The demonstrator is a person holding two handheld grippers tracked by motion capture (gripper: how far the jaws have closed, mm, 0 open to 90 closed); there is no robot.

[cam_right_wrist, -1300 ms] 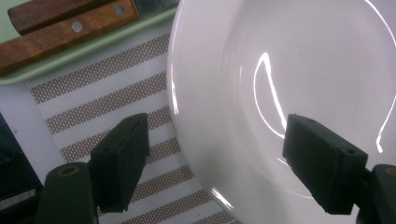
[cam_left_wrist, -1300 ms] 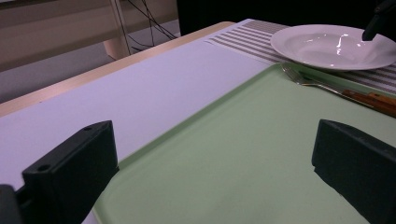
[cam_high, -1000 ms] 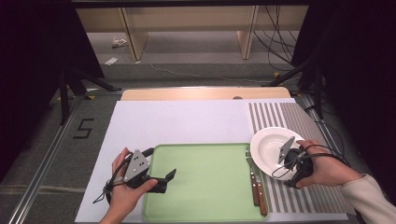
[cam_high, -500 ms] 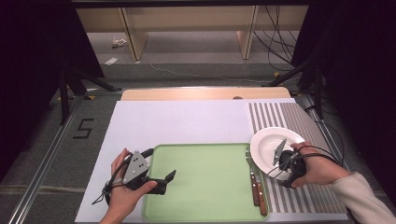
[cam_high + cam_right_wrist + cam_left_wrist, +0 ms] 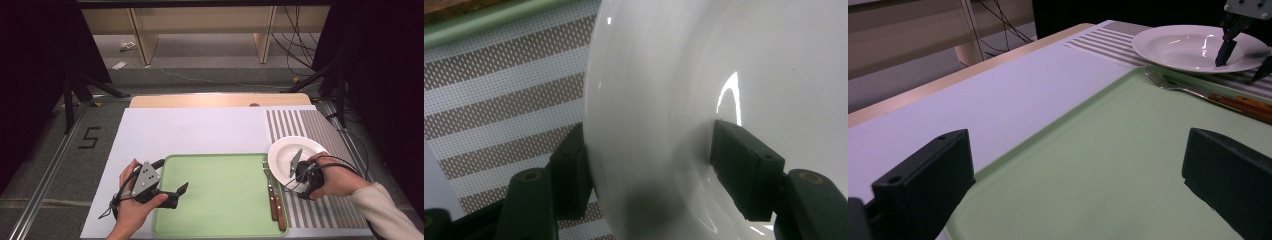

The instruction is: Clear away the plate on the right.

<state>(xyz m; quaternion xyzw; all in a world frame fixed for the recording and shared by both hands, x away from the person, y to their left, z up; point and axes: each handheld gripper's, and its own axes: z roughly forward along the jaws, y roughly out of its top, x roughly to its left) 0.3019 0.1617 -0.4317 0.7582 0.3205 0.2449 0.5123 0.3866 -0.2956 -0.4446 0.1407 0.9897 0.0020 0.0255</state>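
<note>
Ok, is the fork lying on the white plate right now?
No, the fork lies at the right edge of the green tray, beside the white plate, not on it.

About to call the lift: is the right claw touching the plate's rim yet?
Cannot tell. In the right gripper view the right claw straddles the plate rim, closing; neither contact nor gap shows plainly.
</note>
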